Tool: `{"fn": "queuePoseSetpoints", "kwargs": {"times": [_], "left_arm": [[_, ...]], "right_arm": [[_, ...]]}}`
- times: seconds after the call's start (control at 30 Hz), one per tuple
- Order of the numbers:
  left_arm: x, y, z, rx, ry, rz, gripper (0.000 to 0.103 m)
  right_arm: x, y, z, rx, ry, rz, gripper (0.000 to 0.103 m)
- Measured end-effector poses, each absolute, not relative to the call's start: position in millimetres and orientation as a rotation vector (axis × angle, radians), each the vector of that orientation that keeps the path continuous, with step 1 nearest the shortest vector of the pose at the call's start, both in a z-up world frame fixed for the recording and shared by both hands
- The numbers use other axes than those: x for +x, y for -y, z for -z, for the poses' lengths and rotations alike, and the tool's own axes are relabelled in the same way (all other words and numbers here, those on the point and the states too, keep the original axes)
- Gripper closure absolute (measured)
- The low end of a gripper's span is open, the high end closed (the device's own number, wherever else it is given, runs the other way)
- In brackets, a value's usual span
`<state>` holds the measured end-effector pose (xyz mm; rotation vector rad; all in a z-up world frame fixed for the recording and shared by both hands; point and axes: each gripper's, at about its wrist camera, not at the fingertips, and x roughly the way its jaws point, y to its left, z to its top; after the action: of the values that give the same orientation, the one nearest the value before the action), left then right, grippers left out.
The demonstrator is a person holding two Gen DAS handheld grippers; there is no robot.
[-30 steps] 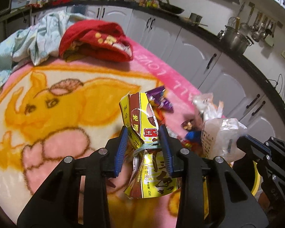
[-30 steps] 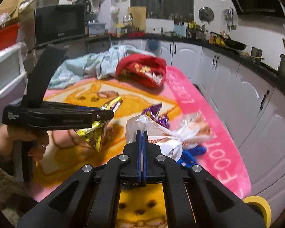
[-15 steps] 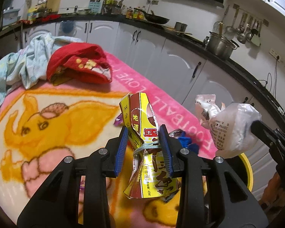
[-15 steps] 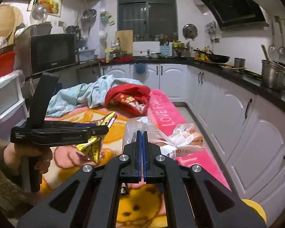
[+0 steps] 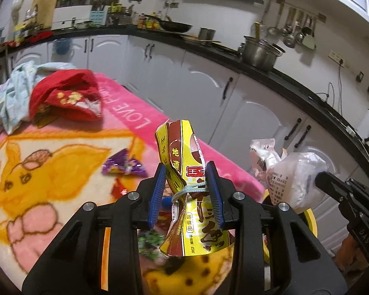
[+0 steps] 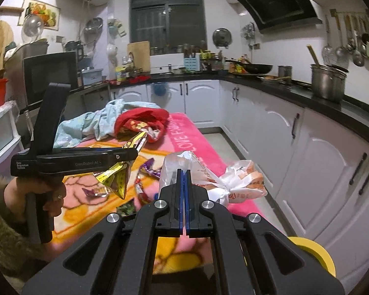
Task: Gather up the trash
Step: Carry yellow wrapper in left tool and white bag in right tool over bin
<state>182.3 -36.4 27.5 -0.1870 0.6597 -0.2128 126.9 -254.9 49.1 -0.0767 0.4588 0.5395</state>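
My left gripper (image 5: pixel 186 191) is shut on a crumpled yellow and brown snack packet (image 5: pixel 184 162), held above the pink blanket (image 5: pixel 125 108). Seen from the right wrist, that left gripper (image 6: pixel 132 151) carries the yellow packet (image 6: pixel 118 179) at the left. My right gripper (image 6: pixel 183 182) is shut on a clear plastic bag (image 6: pixel 221 182) with printed wrappers inside; the same clear bag (image 5: pixel 287 174) hangs at the right of the left wrist view from the right gripper (image 5: pixel 324 179). A purple wrapper (image 5: pixel 124 166) and other wrappers (image 6: pixel 140 191) lie on the blanket.
A yellow bin rim (image 6: pixel 315 250) shows at the lower right, beside white cabinets (image 6: pixel 295 142). A red cloth (image 5: pixel 64 98) and a pale blue cloth (image 5: pixel 9 93) are heaped at the blanket's far end. A person's hand (image 6: pixel 49 194) in a furry sleeve holds the left gripper.
Both grippers have lifted and swung to the right, toward the cabinets and the yellow bin, each still holding its load. The wrappers on the blanket have stayed put.
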Motion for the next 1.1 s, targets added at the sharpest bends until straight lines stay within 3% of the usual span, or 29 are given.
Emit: {"fn": "queuePoseSetpoints", "kwargs": {"times": [1.1], "left_arm": [[195, 195, 4, -0.069, -0.697, 0.505, 0.076]], "right_arm": [[96, 377, -7, 0.034, -0.565, -0.321, 0.102]]}}
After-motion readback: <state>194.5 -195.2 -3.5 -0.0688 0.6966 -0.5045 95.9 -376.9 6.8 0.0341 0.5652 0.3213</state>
